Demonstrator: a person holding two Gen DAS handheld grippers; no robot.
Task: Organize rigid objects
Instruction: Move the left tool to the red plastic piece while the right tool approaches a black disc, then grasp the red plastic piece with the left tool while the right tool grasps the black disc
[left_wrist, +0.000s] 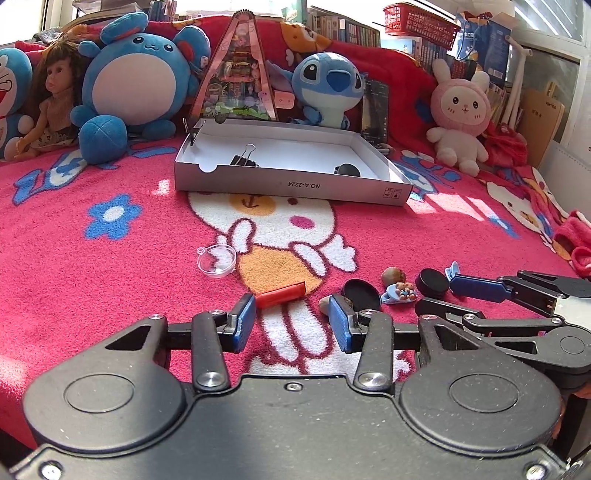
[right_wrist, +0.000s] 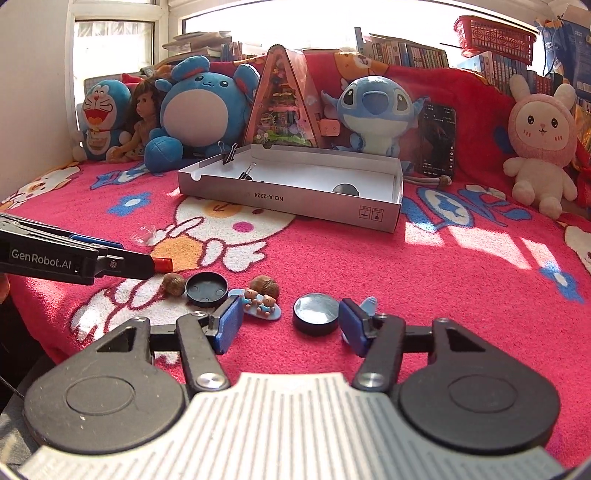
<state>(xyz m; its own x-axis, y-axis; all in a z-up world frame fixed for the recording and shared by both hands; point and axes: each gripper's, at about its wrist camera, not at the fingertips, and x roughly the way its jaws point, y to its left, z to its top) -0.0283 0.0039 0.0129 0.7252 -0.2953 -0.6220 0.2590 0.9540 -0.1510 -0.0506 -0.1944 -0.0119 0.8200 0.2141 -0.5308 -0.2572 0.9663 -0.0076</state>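
Observation:
A red tube (left_wrist: 280, 293) lies on the pink blanket just ahead of my left gripper (left_wrist: 291, 306), its near end beside the left pad; the jaws stand apart and do not press it. My right gripper (right_wrist: 291, 304) is open around a black round disc (right_wrist: 316, 314), which sits close to the right pad, and a bear hair clip (right_wrist: 260, 302). An upturned black lid (right_wrist: 206, 288) and two brown shells (right_wrist: 264, 285) lie nearby. The grey cardboard box (left_wrist: 295, 184) farther back holds a binder clip (left_wrist: 244, 157) and a black round piece (left_wrist: 347, 170).
A clear plastic half dome (left_wrist: 217, 261) lies left of the red tube. A small blue clip (right_wrist: 369, 304) sits behind the right pad. Plush toys, a doll and a triangular display case line the back. A phone (right_wrist: 437, 140) leans right of the box.

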